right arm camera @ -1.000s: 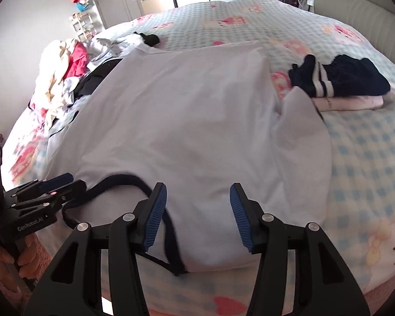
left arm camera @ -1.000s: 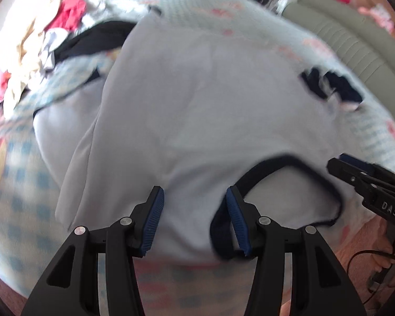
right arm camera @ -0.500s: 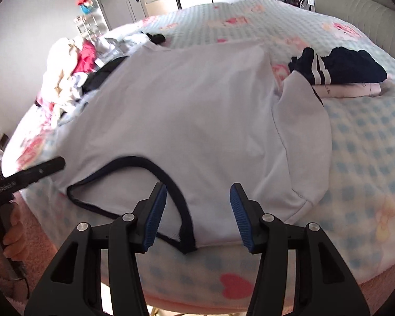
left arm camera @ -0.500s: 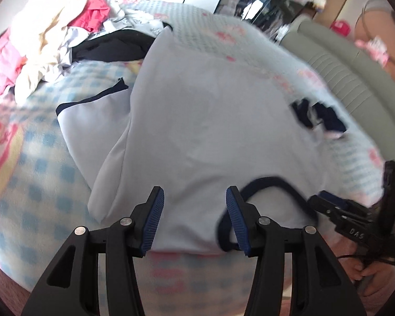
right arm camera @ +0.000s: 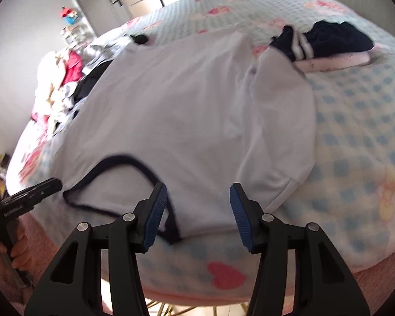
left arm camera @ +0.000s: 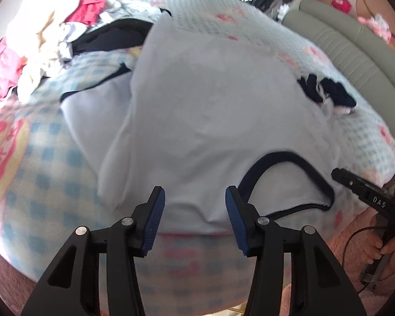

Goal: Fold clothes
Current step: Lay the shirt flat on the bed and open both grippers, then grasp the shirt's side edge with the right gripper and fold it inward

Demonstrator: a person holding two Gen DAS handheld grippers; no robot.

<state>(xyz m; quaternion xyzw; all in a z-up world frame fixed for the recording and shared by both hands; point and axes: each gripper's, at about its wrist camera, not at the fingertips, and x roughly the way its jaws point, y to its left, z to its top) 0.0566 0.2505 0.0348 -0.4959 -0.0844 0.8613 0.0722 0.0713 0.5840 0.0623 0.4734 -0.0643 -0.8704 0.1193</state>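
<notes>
Shirt collar-end at near bed edge, both grippers hovering over its shoulders, nothing gripped.

Shirt (left arm camera: 210, 110) lies flat on the bed (right arm camera: 360, 121), long axis running from the collar (left arm camera: 284, 181) away to the hem on the far side; sleeves stick out either side of the collar. Left gripper (left arm camera: 194, 216) sits over the shoulder left of the collar, right gripper (right arm camera: 198, 210) over the shoulder right of it, so the collar is between the two. Each set of fingers stands wide with only flat cloth showing in the gap, pads not pressing. Each hand is nearer its own sleeve: left sleeve (left arm camera: 92, 110) beyond and left of the collar, right sleeve (right arm camera: 279, 131) beyond and right. My read: next is a pinch at each shoulder, then fold along the long axis. Folded stack (right arm camera: 329, 47) lies past the right sleeve, unfolded pile (left arm camera: 52, 31) past the left.
</notes>
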